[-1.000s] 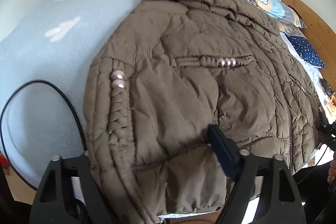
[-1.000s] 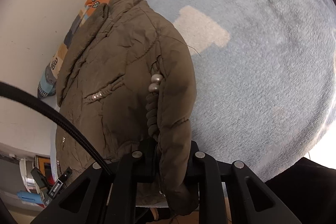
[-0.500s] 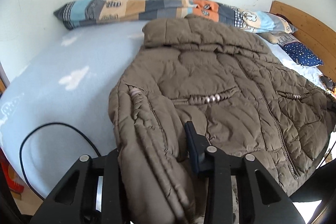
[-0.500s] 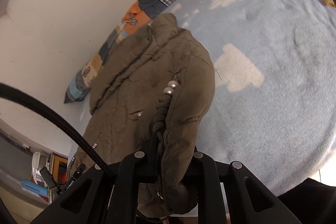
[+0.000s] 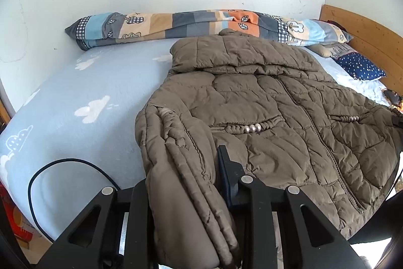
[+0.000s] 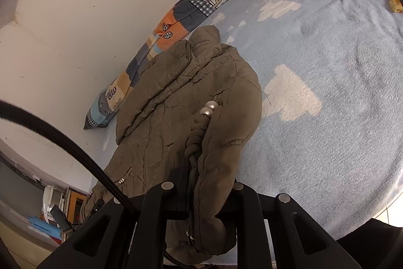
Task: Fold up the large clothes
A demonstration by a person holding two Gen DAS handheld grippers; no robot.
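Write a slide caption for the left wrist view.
Left gripper clamps a brown puffer jacket sleeve, lifted off the blue bed.

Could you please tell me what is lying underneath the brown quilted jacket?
The brown quilted jacket lies on a light blue cloud-patterned blanket covering the bed. Whatever is directly beneath the jacket is hidden.

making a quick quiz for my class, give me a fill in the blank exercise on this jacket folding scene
1. Both grippers are clamped on the brown ____.
2. The jacket lies on a light blue bed cover printed with white ____.
3. The navy pillow is dotted with ____.
4. The left gripper and right gripper are both ____.

Missing words: jacket; clouds; stars; shut
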